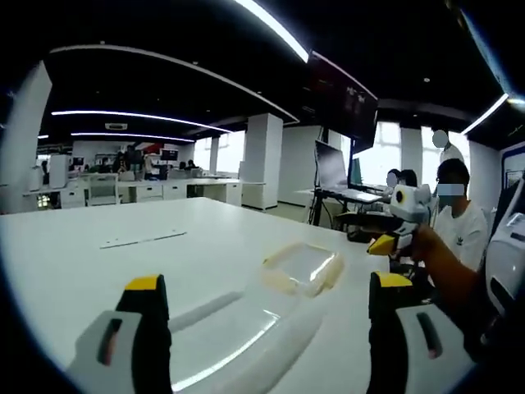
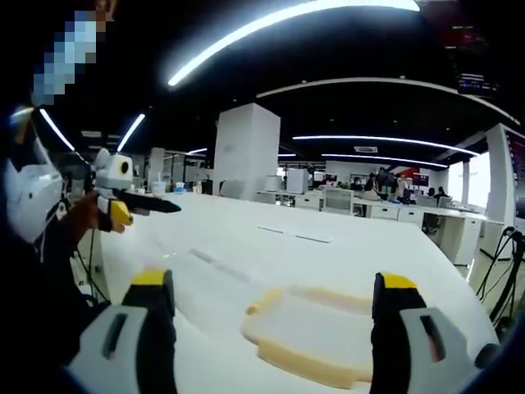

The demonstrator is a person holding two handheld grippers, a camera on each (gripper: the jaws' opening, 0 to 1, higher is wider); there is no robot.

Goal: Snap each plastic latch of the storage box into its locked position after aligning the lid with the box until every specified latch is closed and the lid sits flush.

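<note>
A shallow clear storage box point(image 1: 303, 267) with cream-coloured edges lies flat on the white table point(image 1: 123, 271). My left gripper point(image 1: 267, 283) hovers just short of it, its yellow-tipped jaws wide apart with nothing between them. The right gripper view has the same box point(image 2: 316, 328) low in the frame, between and just beyond the spread jaws of my right gripper point(image 2: 272, 281), which is open. The right gripper point(image 1: 402, 220), held in a hand, hangs beyond the box's right side. The left gripper point(image 2: 119, 205) appears raised at the left. I cannot tell how the latches stand.
A thin flat strip point(image 1: 143, 240) lies farther back on the table, also seen as strip point(image 2: 295, 235). A monitor on a stand point(image 1: 332, 168) and seated people point(image 1: 455, 217) are past the table's right edge. A white pillar point(image 2: 246, 152) and office desks stand behind.
</note>
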